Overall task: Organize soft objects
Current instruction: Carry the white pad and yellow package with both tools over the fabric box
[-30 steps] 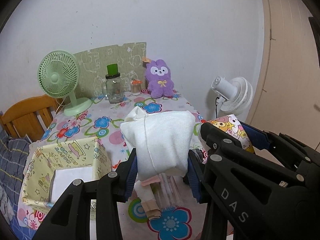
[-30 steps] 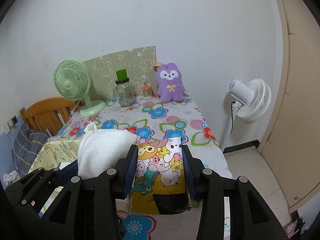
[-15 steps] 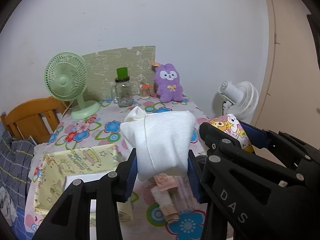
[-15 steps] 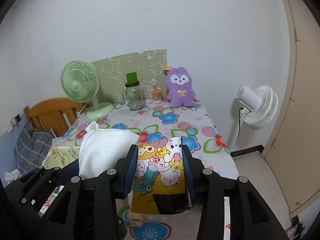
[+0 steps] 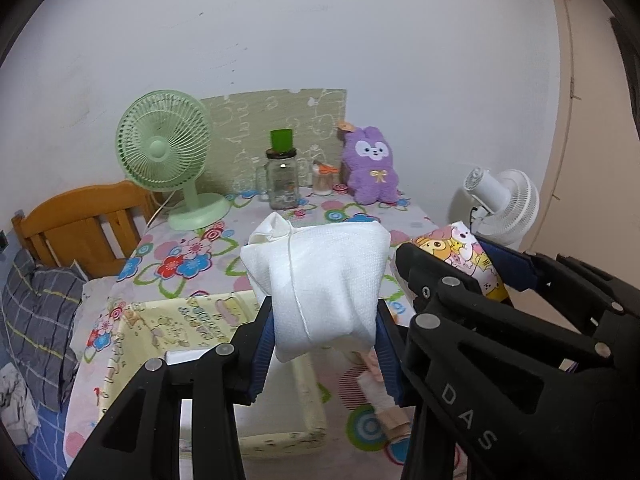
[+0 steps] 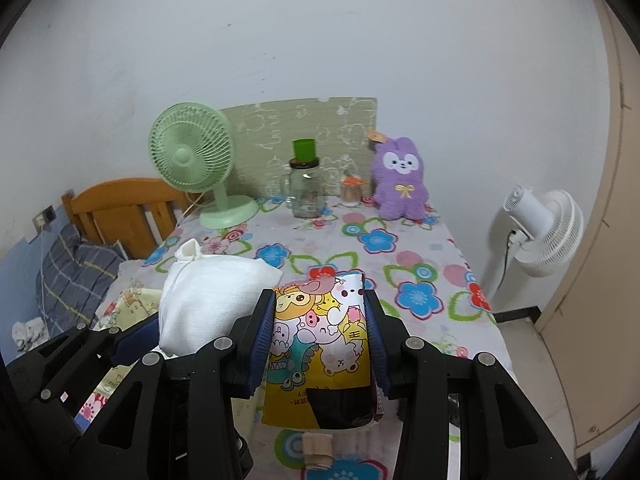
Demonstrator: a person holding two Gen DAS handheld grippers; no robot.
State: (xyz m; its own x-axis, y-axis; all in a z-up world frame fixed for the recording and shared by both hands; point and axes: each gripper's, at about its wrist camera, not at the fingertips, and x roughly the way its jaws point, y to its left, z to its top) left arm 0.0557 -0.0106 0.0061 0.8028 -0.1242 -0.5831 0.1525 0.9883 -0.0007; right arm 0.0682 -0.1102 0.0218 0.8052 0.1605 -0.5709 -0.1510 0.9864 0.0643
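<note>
Left gripper (image 5: pixel 324 336) clamps your white pouch (image 5: pixel 320 280), right gripper (image 6: pixel 318 332) your cartoon packet (image 6: pixel 320 344); box (image 5: pixel 312 434) below-left; slack squeeze risks slippage.

**Colours and patterns, both wrist views**

- White pouch (image 5: pixel 320 284): plain white, fine embossed dot texture, white drawstring.
- Cartoon packet (image 6: pixel 320 332): yellow base, multicolour cartoon animal faces, black patch at bottom.
- Left claw (image 5: pixel 324 344), right claw (image 6: pixel 320 340): black bodies, blue pads.
- Worktop (image 6: pixel 420 264) cloth: white with blue, red, pink flowers, green outlines.
- Fabric box (image 5: pixel 168 320): pale yellow, cartoon print.
- Plush rabbit (image 6: pixel 400 188): purple, white face, yellow bow.
- Desk fan (image 5: pixel 164 148): mint green.
- Standing fan (image 6: pixel 548 232): white.
- Jar (image 5: pixel 282 184): clear glass; cup on it is dark green.
- Backboard (image 5: pixel 276 120): olive green, white line drawings.
- Headboard (image 5: pixel 80 220): orange-brown wood.
- Bedding (image 5: pixel 36 312): grey-blue plaid, yellow lines.
</note>
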